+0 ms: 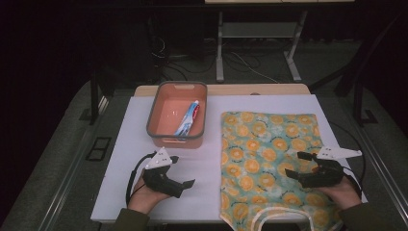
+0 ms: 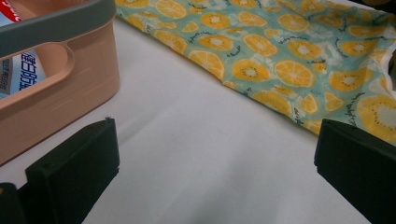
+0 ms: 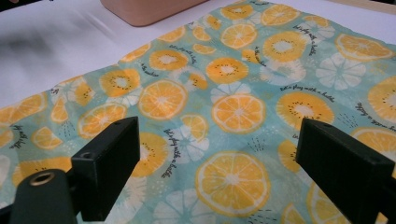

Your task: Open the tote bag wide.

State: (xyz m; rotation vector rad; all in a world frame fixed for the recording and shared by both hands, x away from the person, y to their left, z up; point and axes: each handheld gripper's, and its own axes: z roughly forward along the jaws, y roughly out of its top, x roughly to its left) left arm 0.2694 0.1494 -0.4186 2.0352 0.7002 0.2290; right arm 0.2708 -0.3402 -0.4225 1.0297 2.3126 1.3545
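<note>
A toothpaste tube [image 1: 187, 119] lies inside the orange basin [image 1: 153, 126].

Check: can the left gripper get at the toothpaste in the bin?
Probably yes. Left gripper is open, just in front of the bin; toothpaste lies uncovered inside. Only the bin's wall stands between.

Lab or test workspace, not home. White board [image 1: 144, 192] laid over wooden table [image 1: 231, 89] as staged work surface. Dark surroundings, grey carpet floor [image 1: 57, 144]. Loose cables [image 1: 250, 65] across floor behind table, metal frame legs [image 1: 220, 53] of another bench beyond. Black stand poles [image 1: 94, 94] at table sides.
</note>
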